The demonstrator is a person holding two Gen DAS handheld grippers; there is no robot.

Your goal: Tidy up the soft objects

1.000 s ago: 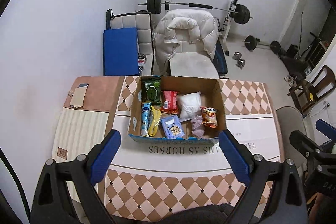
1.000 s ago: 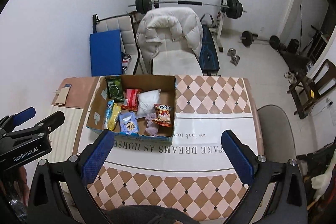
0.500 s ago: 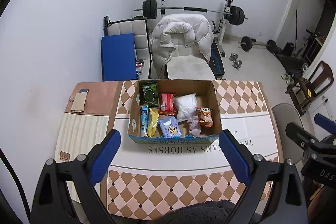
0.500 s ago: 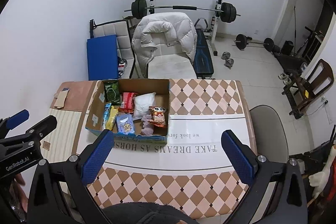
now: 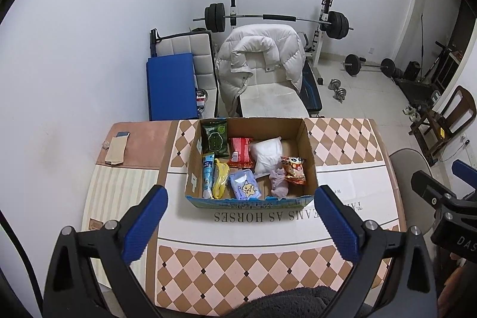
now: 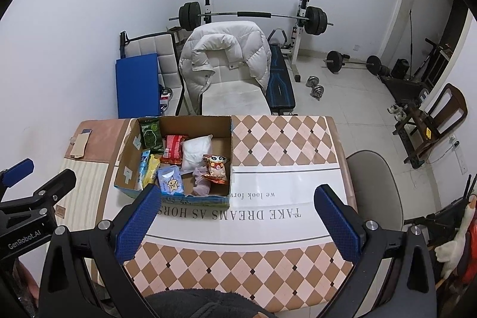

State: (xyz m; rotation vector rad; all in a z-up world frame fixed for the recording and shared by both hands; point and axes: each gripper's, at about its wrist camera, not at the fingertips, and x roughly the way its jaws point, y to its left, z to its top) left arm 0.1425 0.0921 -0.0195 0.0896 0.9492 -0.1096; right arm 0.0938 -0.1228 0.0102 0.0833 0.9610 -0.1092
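On the table (image 5: 342,139) sits the cardboard box (image 5: 308,145), well ahead of both claws, with the soft stuff inside: green pack (image 5: 214,137), red pack (image 5: 241,151), white pouch (image 5: 266,152), tissue pack (image 5: 246,185), lilac cloth (image 5: 278,183) and a snack bag (image 5: 293,170) against the box's right wall. Left cam catches the box front-on, plus the right claw's tips off to its right. Right cam shows the box over on its left, plus a plush duck (image 6: 453,243) the other view misses. Left claw (image 5: 238,224) is spread wide, holding nothing, touching nothing. Right claw (image 6: 235,222) same deal, wide and bare.
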